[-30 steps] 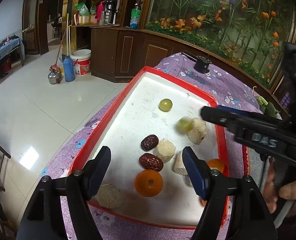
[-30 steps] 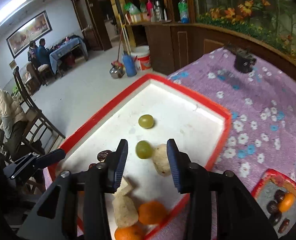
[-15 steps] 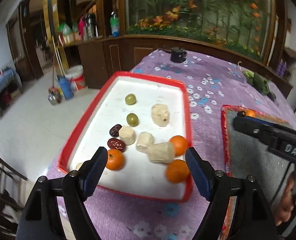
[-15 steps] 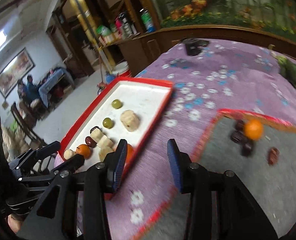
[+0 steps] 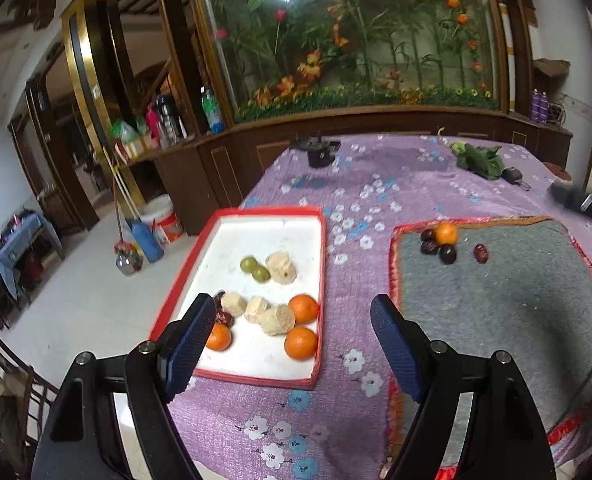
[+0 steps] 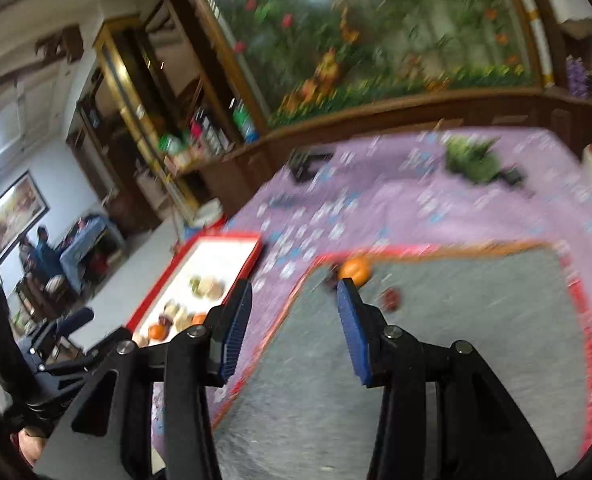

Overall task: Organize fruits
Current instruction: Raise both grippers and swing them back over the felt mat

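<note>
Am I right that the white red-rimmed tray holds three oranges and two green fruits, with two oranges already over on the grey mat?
Not quite: the grey mat holds one orange, beside dark dates. The left wrist view shows it. The white tray does hold three oranges and two green fruits.

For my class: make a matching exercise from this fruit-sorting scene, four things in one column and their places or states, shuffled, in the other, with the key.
Column A
1. two green fruits
2. lone orange
3. left claw
4. green leafy bundle

Column B
a. on the grey mat, touching dark dates
b. on the purple cloth, beyond the mat
c. in the red-rimmed white tray, side by side
d. open, holding nothing

Pairs: 1-c, 2-a, 3-d, 4-b
</note>
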`<state>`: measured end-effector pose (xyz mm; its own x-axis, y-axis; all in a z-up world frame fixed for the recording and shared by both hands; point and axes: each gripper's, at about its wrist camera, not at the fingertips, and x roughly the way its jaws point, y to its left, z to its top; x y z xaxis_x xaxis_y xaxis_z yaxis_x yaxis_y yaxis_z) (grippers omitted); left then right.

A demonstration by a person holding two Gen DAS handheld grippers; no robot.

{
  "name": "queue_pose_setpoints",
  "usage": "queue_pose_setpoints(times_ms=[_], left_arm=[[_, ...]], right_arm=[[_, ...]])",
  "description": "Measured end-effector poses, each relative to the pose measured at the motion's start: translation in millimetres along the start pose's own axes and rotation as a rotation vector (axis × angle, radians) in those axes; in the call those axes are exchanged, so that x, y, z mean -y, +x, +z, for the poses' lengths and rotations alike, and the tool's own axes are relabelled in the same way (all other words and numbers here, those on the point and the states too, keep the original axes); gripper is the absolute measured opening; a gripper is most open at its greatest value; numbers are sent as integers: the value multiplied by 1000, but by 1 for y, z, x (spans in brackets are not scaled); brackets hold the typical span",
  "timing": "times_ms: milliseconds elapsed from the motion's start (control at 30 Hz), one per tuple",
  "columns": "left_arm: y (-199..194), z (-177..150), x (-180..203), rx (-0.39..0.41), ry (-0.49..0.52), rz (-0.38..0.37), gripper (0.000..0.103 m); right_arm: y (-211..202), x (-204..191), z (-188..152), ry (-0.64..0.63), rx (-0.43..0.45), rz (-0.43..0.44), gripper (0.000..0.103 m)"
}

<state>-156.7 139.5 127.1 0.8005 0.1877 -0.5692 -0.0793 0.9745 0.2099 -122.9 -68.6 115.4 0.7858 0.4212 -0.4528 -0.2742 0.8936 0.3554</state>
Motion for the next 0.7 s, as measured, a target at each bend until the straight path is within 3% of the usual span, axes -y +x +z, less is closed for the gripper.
queue_pose_setpoints(times_ms=[133,400,433,600,700], left_arm=[[-16,8,8,43,6,-2,80],[-35,31,21,99,20,-38,80],[-38,38,23,109,22,-48,80],[-68,98,10,210,-13,-102,80],[-94,148,-3,314,-22,-72,80]], right_arm=[[-77,24,35,-22,131,-78,46],[-248,56,120,-112,394,-433,50],[-272,57,135,-121,433,-494,51],[-350,57,207,-87,535,-622,52],[-385,51,253,-80,586,-709,55]])
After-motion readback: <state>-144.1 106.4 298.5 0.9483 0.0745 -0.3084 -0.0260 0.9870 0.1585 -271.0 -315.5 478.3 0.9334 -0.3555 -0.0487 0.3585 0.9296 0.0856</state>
